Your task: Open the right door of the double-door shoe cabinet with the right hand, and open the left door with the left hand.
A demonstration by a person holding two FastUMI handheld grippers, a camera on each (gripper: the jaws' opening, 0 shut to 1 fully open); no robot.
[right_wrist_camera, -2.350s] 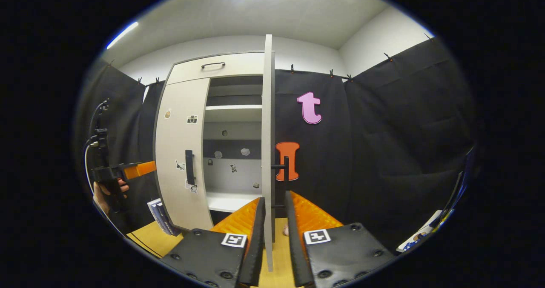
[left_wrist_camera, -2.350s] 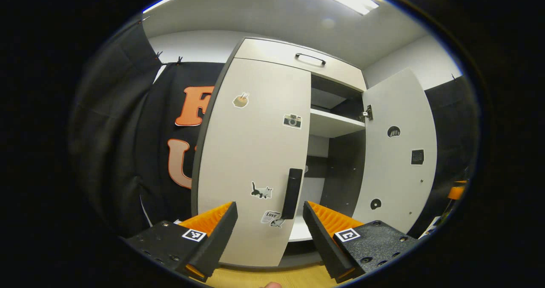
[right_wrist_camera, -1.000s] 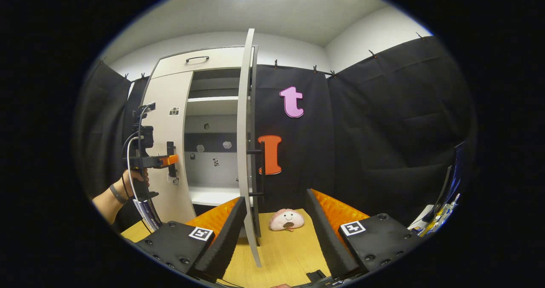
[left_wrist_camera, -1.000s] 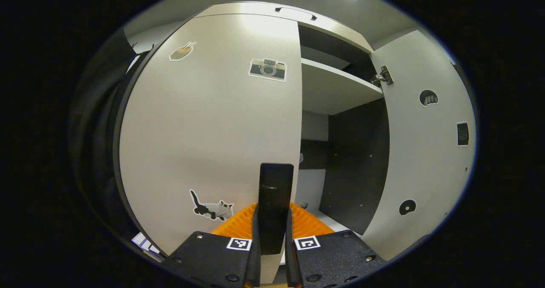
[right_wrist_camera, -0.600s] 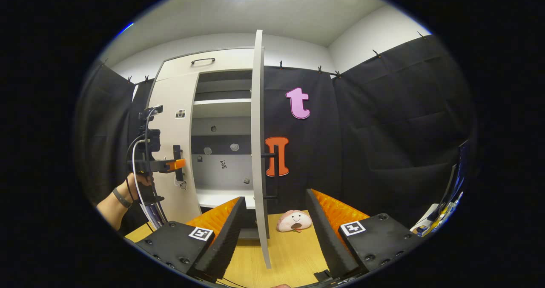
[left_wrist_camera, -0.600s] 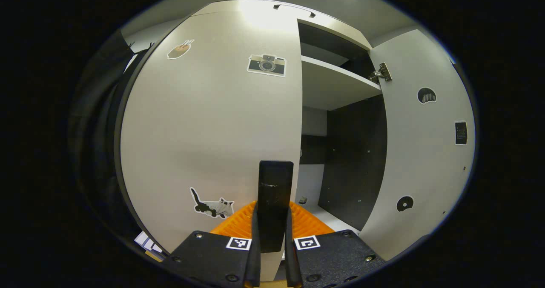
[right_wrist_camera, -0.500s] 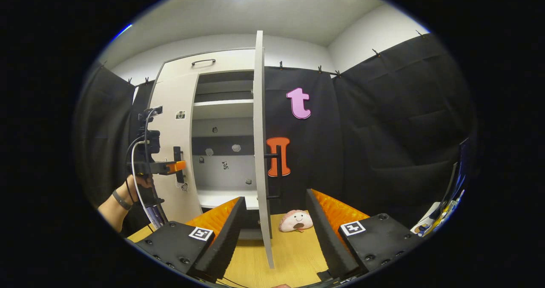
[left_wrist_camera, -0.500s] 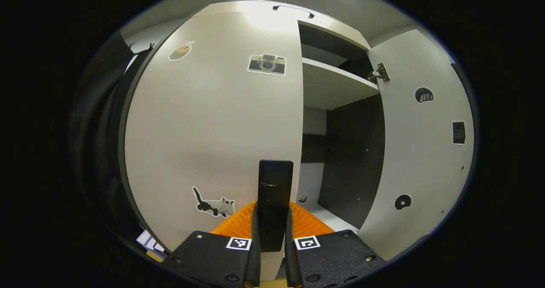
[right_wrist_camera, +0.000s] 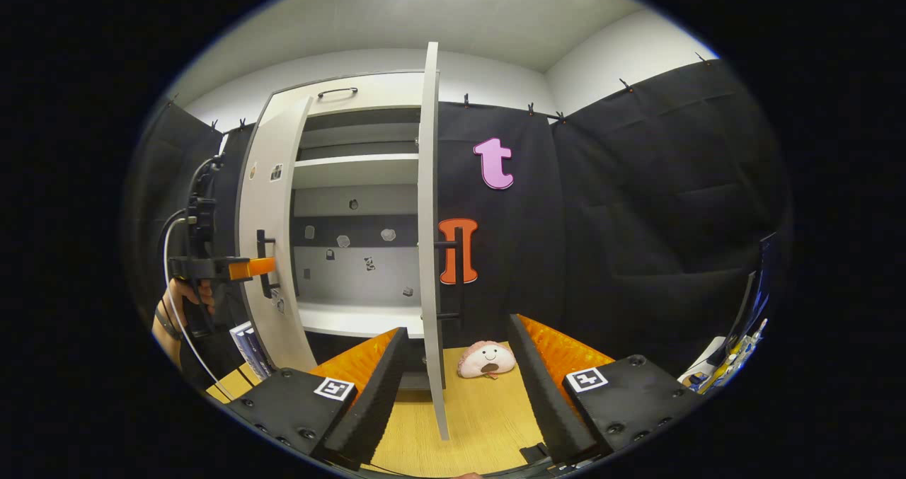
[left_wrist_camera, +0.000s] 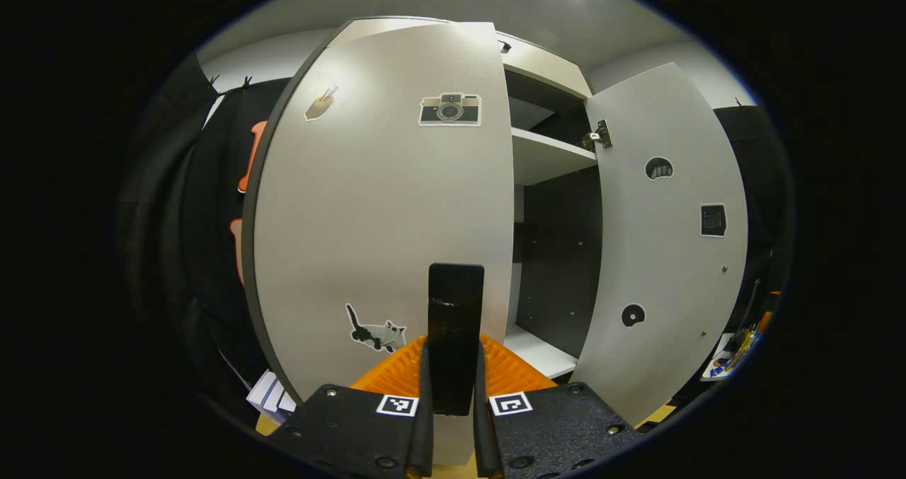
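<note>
Both cabinet doors ajar under my claws.
My left claw (left_wrist_camera: 451, 422) pinches the left door's handle (left_wrist_camera: 455, 323); my right claw (right_wrist_camera: 456, 387) stands spread, the right door (right_wrist_camera: 428, 252) edge-on between its fingers, untouched.

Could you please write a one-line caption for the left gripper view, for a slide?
Left tool shut on the left door handle, left door partly open; right door already wide open.

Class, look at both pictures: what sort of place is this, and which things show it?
Probably a staged recording booth, not a lived-in home. Black cloth is clipped up as walls around a pale double-door shoe cabinet standing on a light wooden floor, and a person's hand holds a camera-fitted left gripper clamped on its door handle.
</note>
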